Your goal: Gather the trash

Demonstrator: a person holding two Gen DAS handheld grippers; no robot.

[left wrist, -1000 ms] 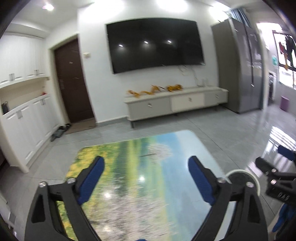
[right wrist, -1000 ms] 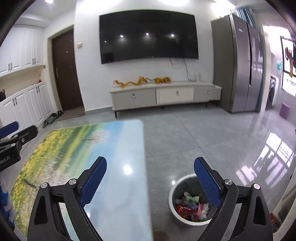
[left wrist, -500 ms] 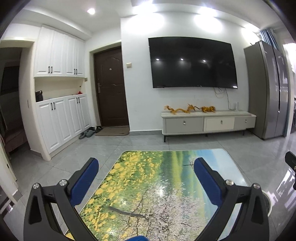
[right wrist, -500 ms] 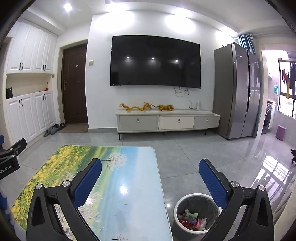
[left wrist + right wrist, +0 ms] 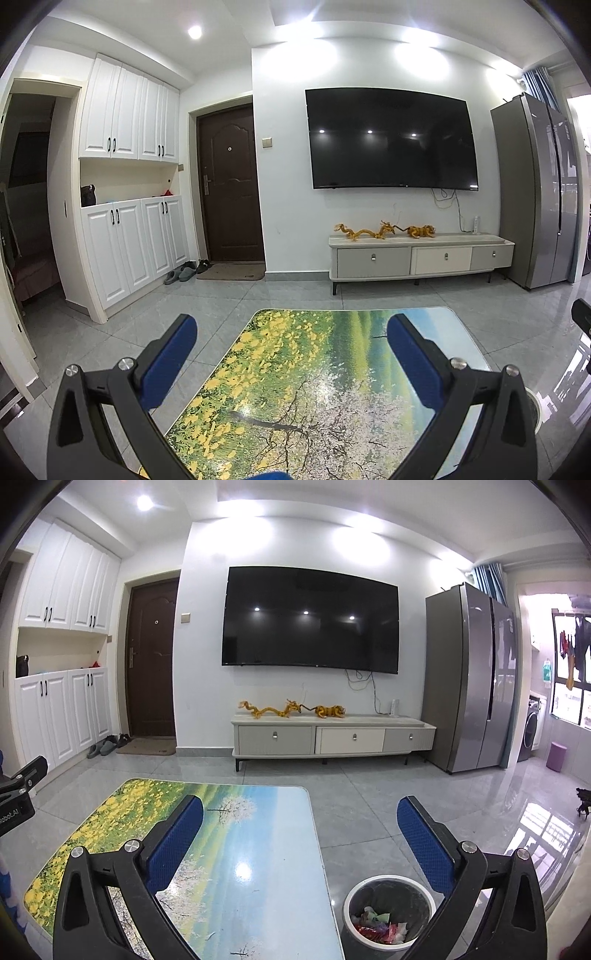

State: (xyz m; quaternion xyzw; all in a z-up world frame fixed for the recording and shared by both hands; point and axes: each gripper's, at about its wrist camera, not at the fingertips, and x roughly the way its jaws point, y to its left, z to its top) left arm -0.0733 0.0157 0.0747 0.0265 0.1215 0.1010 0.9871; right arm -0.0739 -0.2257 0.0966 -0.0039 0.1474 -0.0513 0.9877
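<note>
Since a second ago both of our views have swung upward and levelled: the television and ceiling lights now fill the upper half, where before we looked down more steeply at the table and floor. Our left gripper has just been opening and stands with its blue pads wide apart, nothing between them. Our right gripper has likewise just been opening, jaws fully apart and empty. Below both lies the table, its glossy top printed with a yellow-flower landscape; the part of it we can see carries no litter. The trash bin stands on the floor just beside the table's right edge, near its front corner, and the trash, crumpled colourful wrappers, already lies inside it. We judge the collecting to be done or close to it. The risk from here is a missed piece: the near edge of the table and the floor around the bin are hidden behind the gripper frames. A low sweep of the right gripper could also knock the light bin over and spill it.
</note>
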